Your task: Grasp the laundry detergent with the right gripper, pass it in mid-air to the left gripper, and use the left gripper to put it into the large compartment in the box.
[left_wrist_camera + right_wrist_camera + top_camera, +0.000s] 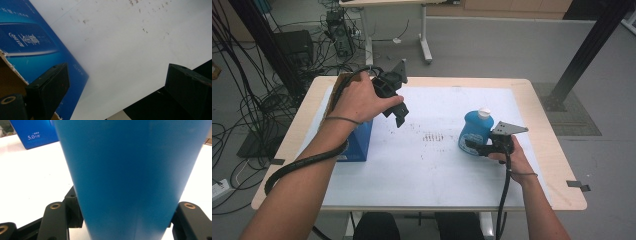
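Support — pale wooden table | cover — stained white sheet | on sheet — blue cardboard box, blue plastic bottle upright

Lab: tangled floor cables, rig frame

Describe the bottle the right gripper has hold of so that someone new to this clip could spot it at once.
On the white sheet covering the table, look right of centre. The blue bottle stands upright there, clamped by the right gripper. Its white cap and rounded body set it apart from the blue box at left.
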A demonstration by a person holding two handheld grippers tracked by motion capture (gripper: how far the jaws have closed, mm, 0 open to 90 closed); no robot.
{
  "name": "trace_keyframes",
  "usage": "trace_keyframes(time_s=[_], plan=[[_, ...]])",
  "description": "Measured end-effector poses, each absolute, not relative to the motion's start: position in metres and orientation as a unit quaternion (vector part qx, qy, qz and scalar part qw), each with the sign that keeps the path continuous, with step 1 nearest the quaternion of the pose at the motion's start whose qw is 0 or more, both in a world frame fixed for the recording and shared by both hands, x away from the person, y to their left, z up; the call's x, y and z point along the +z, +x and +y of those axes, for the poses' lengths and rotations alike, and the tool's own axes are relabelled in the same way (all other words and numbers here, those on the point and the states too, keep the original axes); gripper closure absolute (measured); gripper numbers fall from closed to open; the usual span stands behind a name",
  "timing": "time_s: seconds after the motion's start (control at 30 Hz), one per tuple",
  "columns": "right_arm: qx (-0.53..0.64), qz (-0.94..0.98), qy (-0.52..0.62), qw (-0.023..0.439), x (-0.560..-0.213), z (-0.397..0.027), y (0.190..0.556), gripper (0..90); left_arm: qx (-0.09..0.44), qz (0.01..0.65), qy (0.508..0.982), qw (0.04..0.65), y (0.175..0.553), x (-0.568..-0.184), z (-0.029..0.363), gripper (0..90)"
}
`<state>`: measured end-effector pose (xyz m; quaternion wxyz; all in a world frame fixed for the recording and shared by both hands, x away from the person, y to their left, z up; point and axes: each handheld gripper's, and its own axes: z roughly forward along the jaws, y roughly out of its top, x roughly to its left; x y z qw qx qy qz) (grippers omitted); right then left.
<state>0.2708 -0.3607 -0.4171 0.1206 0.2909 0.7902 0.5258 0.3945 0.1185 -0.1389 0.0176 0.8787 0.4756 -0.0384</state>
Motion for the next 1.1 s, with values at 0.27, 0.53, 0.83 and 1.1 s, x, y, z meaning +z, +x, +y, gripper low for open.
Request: trace_keyframes(time_s=[0.27,0.53,0.83,1.1], plan=[[0.527,0.790,0.288,0.123,-0.4179,-0.3612,0.2705,40.3,-0.039,0.473,0.880,0.015,0.3945,-0.1398,0.1175,6.2],[0.529,0.790,0.286,0.122,-0.4188,-0.3623,0.2713,40.5,-0.039,0.471,0.881,0.012,0.3951,-0.1387,0.1161,6.2],[0.530,0.790,0.283,0.122,-0.4193,-0.3629,0.2719,40.5,-0.039,0.469,0.882,0.011,0.3951,-0.1379,0.1144,6.2],[0.530,0.790,0.284,0.122,-0.4197,-0.3629,0.2715,40.6,-0.038,0.470,0.882,0.012,0.3946,-0.1375,0.1142,6.3]])
